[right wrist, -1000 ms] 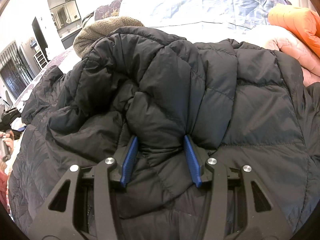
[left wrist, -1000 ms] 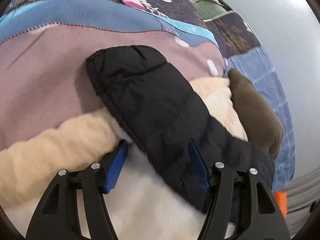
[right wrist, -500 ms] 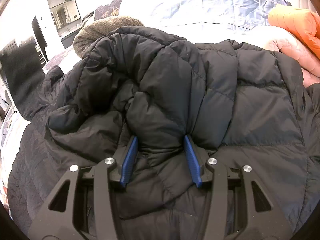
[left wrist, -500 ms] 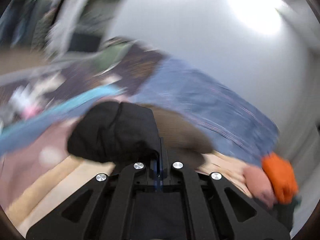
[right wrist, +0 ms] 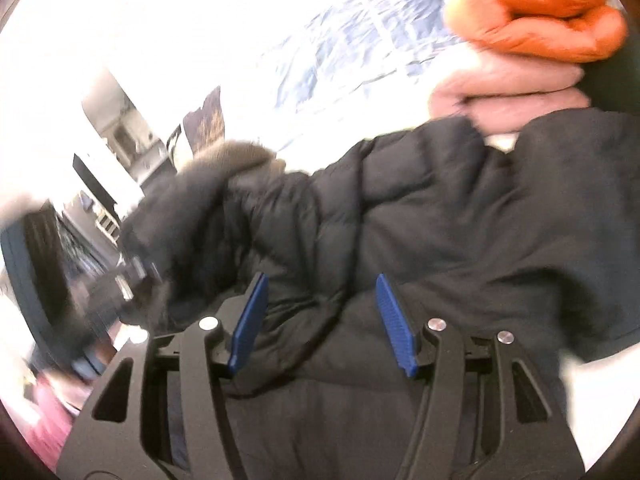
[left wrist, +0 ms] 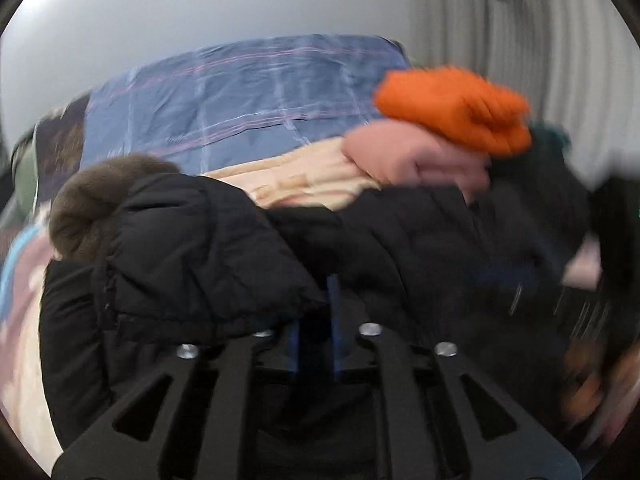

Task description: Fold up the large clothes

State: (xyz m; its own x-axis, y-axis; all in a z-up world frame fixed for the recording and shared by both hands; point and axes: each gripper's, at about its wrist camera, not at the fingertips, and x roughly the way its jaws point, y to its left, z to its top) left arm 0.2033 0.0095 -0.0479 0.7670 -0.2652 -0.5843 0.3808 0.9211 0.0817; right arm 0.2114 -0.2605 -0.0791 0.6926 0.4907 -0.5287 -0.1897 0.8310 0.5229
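Blue checked bedding (left wrist: pixel 240 92) stretches behind a black puffer jacket (left wrist: pixel 192 248) heaped on the bed. My left claw (left wrist: pixel 316 320) has just been easing open, its jaws only narrowly parted, jacket fabric bunched over them; whether they pinch it I can't tell. My right claw (right wrist: pixel 320 320) has just been opening, its blue pads (right wrist: pixel 394 324) standing wide with the jacket (right wrist: pixel 440 220) lying loose between them. Folded orange (right wrist: pixel 536 12) and pink clothes (right wrist: pixel 508 88) crowd the far right edge.

left hand-held gripper (left wrist: pixel 316 320) swung the black jacket's (left wrist: pixel 192 248) sleeve across; right jaws widened.
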